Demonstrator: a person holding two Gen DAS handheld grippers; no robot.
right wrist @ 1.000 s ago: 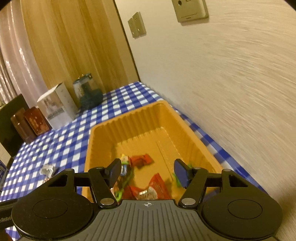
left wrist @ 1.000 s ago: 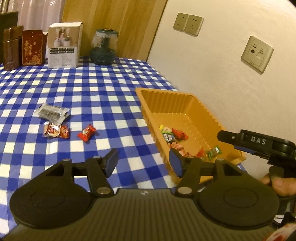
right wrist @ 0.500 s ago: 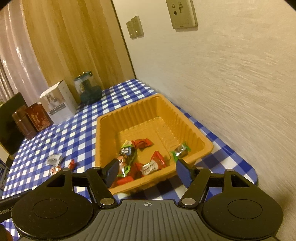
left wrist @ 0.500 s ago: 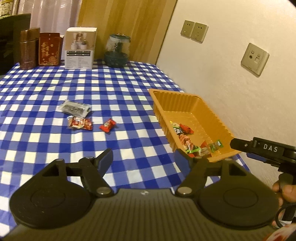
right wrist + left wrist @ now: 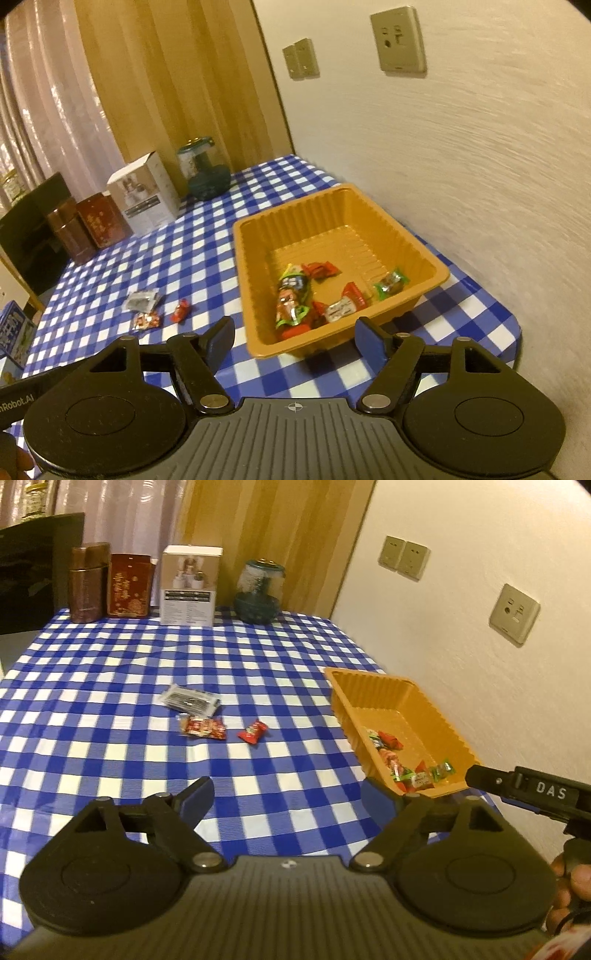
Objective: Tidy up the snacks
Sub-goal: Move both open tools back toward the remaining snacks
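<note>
Orange tray (image 5: 255, 258) holds wrapped candies (image 5: 291, 295) (bench's wall side) | left of tray: red candy (image 5: 253, 732), two packets | our left claw (image 5: 286, 801) and right claw (image 5: 295, 341) both released, empty.

Open cloth (image 5: 110, 686) surrounds loose snacks; orange tray (image 5: 373, 686) hugs wall (image 5: 461, 590)

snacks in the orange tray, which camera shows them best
The right wrist view: it looks down into the orange tray, so the wrapped snacks lie spread and distinct. In the left wrist view the tray sits off to the side and its snacks look small and bunched.
</note>
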